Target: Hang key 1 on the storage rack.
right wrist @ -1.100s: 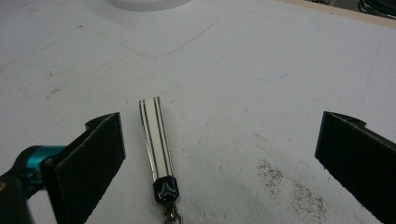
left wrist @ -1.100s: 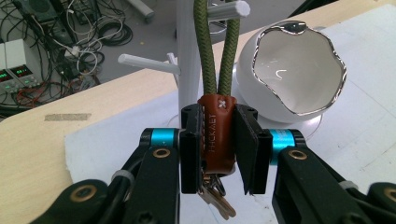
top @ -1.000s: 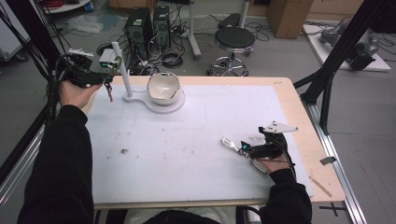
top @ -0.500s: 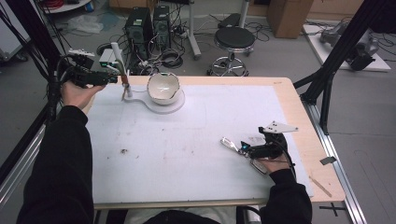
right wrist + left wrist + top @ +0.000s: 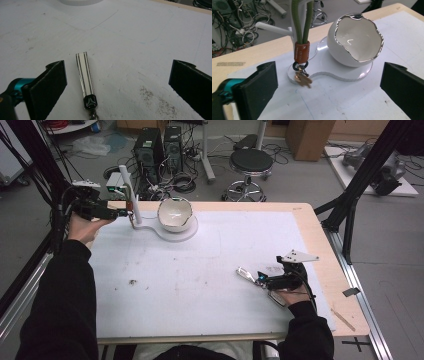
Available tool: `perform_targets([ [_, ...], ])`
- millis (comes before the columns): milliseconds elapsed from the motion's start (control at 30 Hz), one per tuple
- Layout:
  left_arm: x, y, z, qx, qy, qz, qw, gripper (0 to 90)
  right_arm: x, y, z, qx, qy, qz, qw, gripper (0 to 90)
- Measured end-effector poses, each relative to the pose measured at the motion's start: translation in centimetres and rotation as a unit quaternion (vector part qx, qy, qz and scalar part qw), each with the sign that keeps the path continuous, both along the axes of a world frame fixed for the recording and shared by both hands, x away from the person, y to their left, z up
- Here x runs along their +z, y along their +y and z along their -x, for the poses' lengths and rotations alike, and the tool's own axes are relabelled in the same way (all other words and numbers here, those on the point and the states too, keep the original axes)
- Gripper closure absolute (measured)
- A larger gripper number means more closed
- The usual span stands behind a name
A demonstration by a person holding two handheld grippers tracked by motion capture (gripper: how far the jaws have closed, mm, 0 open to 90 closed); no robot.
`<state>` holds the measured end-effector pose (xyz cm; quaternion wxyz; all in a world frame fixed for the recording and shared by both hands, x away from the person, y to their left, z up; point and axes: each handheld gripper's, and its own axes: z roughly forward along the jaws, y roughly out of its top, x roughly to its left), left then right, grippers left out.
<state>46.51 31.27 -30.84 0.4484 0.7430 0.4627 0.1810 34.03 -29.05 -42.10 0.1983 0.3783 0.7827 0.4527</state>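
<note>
Your left gripper (image 5: 328, 82) has just been opening and stands wide; the keyring (image 5: 301, 58) hangs free on the stand (image 5: 294, 15). It's light and floppy; grip its leather collar. Right gripper (image 5: 117, 82) stands wide over the strap (image 5: 85, 75).

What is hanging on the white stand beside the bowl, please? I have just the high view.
Observer: A green cord with a brown sleeve and a brass-coloured key.
Operator: Does the left gripper hold it?
Observer: No; its jaws have just been opening and stand wide, clear of it.
Operator: What lies by the right gripper?
Observer: A white striped strap with a black clasp, flat on the table between open jaws, untouched.
</note>
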Motion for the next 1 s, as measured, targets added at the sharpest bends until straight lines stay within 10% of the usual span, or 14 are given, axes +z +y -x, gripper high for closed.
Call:
perform_targets([
  [533,1.4,-2.1,3.0,-0.044,-0.027,-0.014,0.9986,1.7,0.1,0.0,0.1,0.001,0.002,-0.005,1.0000,0.6],
  [1000,-0.2,-1.5,6.2,-0.035,-0.047,-0.006,0.9983,1.7,0.1,-0.1,0.0,0.000,0.001,-0.007,1.0000,0.6],
])
